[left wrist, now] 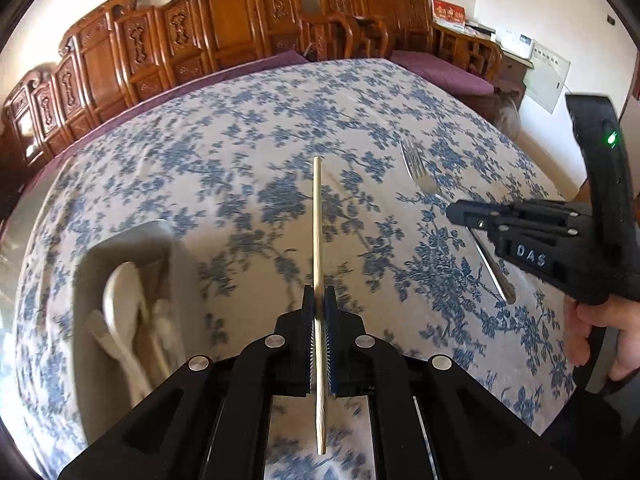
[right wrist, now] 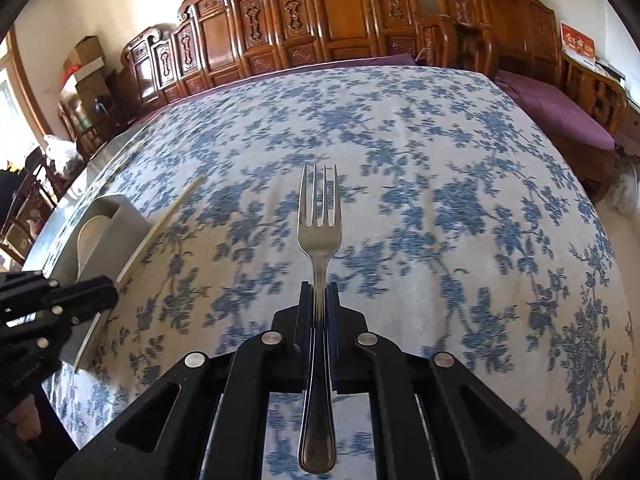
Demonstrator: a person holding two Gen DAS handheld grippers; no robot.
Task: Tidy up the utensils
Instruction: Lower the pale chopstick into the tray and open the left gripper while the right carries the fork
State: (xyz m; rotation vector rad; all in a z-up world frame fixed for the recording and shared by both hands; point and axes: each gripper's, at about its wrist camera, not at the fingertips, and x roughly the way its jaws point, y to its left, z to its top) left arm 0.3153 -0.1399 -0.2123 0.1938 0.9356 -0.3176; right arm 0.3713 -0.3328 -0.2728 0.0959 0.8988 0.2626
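Chopstick [left wrist: 317, 240]: pale wood, single, clamped near its thick end, tip pointing away, clear of the worktop.
Fork [right wrist: 319, 240]: steel, four tines, clamped at the neck, tines forward, handle trailing back.
Holder [left wrist: 120, 280]: grey-white, near the worktop's left edge, containing a white spoon [left wrist: 120, 300] and other pale utensils, blurred.

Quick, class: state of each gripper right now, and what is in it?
Left gripper: closed on a single wooden chopstick.
Right gripper: closed on a metal fork, tines pointing away.
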